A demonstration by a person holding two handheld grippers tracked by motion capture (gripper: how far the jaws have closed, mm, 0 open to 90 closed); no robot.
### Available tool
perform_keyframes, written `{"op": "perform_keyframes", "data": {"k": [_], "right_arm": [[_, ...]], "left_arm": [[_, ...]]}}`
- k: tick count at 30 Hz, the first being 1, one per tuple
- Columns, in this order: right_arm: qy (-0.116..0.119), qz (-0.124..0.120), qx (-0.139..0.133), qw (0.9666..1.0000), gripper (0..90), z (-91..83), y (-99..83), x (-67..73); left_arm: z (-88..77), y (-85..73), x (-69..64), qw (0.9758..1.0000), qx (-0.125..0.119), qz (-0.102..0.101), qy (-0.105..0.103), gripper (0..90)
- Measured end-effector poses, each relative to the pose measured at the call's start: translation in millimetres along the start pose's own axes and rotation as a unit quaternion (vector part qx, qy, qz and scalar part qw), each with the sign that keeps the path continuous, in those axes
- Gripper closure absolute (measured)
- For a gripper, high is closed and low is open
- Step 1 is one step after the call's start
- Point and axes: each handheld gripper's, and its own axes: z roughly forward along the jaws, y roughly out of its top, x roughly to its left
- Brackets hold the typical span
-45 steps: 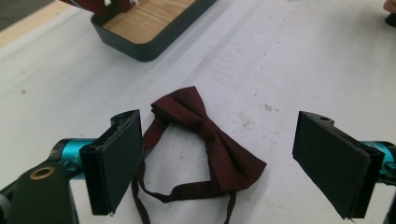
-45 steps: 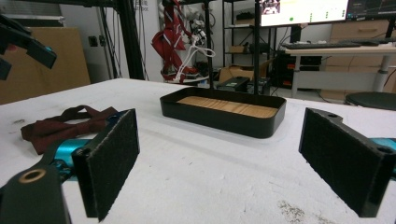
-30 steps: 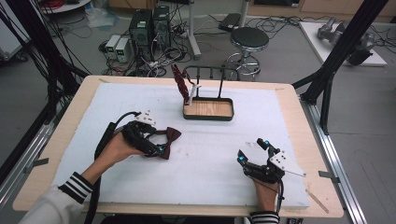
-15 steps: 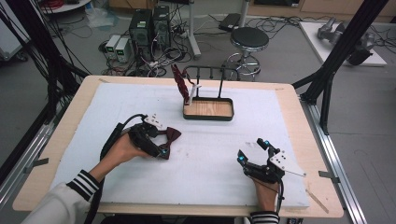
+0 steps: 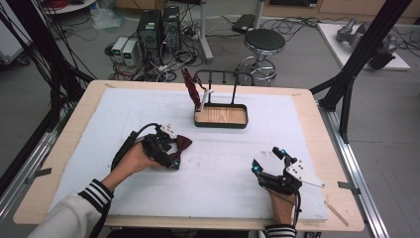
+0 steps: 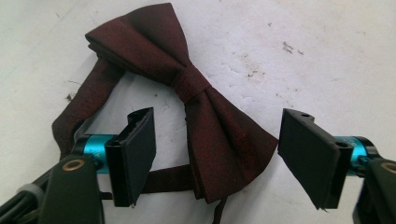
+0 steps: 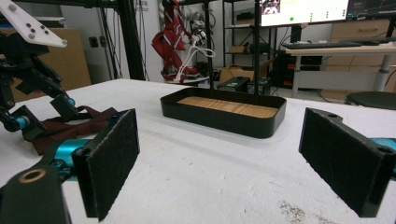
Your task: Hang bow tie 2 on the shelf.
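Bow tie [image 6: 196,107], dark red, lies flat on the white pad [image 5: 233,163] at the left-front of the counter [image 5: 59,148], its strap looped out to one side. Left claw [image 5: 171,154] is right over it — in the left claw view one wing of the bow tie sits between the two black jaws, pads not pressing the fabric yet, gap on both sides. Jaws have just been closing in but are released for now, nothing gripped. Left hand [image 5: 136,158] comes in from the bottom-left w/ a striped cuff.

Right claw [image 5: 270,161] is well apart, at the right-front of the pad, jaws wide and empty, pointing toward the tray [image 5: 220,116].

Tray: black rim, wood bottom, sits mid-back on the pad. A black rack [image 5: 220,79] stands by it w/ another dark red tie [image 5: 190,87] hanging at its left end.
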Motion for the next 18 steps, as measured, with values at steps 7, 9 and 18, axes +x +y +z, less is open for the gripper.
{"op": "perform_keyframes", "data": {"k": [7,9,18], "right_arm": [[0.0,-0.001,-0.001,1.0,11.5,0.1,0.0,-0.4],[0.0,0.0,0.0,1.0,11.5,0.0,0.0,0.0],[0.0,-0.001,-0.001,1.0,11.5,0.2,0.0,-0.3]], "left_arm": [[4.6,0.2,1.6,0.9999,0.01,-0.006,-0.008,36.0],[5.3,0.3,2.3,0.9998,0.013,-0.005,-0.014,39.1],[7.8,1.5,1.6,0.9995,0.022,-0.002,-0.023,49.2]]}}
